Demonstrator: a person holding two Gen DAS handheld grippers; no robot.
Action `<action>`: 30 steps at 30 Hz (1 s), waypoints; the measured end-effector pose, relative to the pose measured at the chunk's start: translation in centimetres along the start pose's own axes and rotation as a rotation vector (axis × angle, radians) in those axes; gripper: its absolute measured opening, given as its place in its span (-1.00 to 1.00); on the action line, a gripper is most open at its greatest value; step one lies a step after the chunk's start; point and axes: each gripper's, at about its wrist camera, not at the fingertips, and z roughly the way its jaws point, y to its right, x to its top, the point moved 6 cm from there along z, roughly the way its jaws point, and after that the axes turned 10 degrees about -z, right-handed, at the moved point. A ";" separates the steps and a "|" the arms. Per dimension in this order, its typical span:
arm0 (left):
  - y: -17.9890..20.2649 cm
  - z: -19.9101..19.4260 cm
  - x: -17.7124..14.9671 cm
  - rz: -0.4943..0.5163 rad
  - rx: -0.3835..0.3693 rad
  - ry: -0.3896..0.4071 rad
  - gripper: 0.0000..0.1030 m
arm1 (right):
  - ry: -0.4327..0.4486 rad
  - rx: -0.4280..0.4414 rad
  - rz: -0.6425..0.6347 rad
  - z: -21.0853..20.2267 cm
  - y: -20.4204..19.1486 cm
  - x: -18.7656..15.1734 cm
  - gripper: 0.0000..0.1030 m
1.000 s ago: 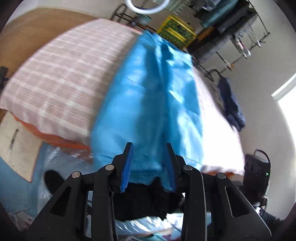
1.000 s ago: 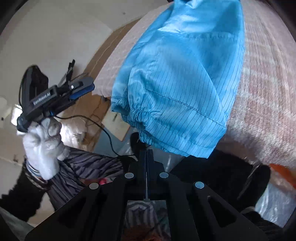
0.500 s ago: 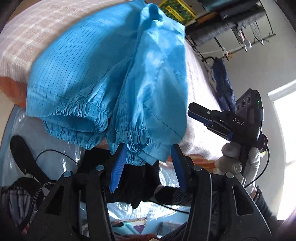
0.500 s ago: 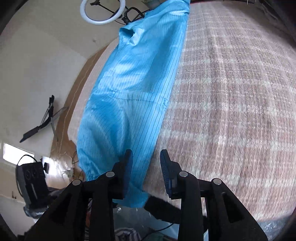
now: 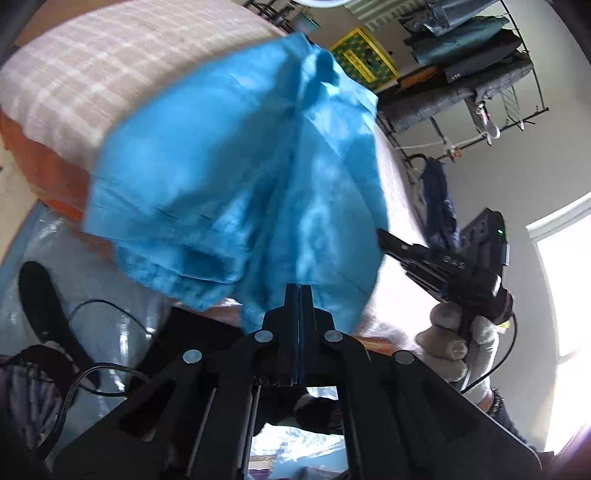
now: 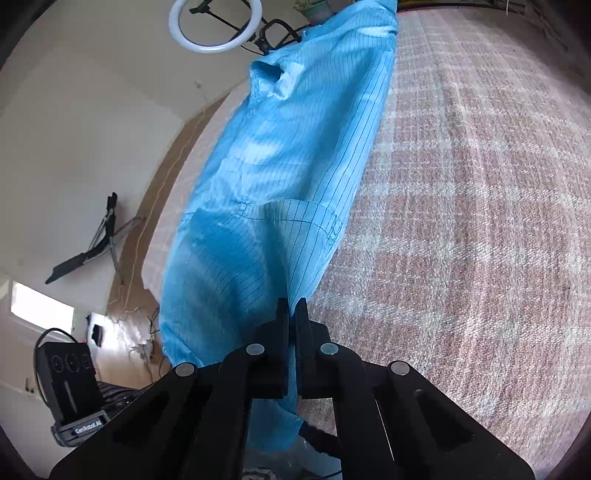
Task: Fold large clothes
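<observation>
Left gripper [image 5: 299, 291]: clamped tight, blue pads pressed together at lower center of its own view. The tips sit right at the hanging edge of the blue garment [image 5: 236, 177], but it's blurry there, so I honestly can't tell if any cloth is pinched in.
Right gripper [image 6: 291, 314]: clenched on the blue garment [image 6: 280, 177]; you can see a strip of the fabric running down between the two black fingers at lower center of the right view.
Garment: shiny blue thing with thin dark pinstripes, looks like trousers with gathered cuffs. It's laid lengthwise along the bed and its near end droops over the edge. In the right view it runs from top center down to the gripper.
Bed [image 6: 480, 221]: covered in a pink-and-white checked blanket, fills the right half of the right view. In the left view it's upper left, with an orange layer [image 5: 44, 166] peeking out under the blanket.
Other hand: in the left view, a white-gloved hand [image 5: 454, 339] at right holds the right gripper, whose tip reaches the garment's right edge.
Background: ring light [image 6: 216, 26] at the top of the right view, clothes rack [image 5: 472, 74] with folded stuff at upper right of the left view, yellow crate [image 5: 364, 61] beside it, bright window [image 5: 569, 295] at far right.
</observation>
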 end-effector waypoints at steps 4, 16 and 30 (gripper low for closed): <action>-0.3 -0.4 -0.5 -0.022 -0.020 -0.040 -1.00 | 0.002 0.015 -0.012 -0.4 0.3 -0.7 -0.94; 0.7 5.6 -0.5 -0.021 0.072 -0.165 -0.86 | -0.075 -0.028 -0.105 -0.7 -3.1 -9.4 -0.27; -0.7 2.8 -0.9 -0.010 0.053 -0.138 -0.88 | -0.190 -0.127 -0.306 5.2 -3.5 -12.2 -0.40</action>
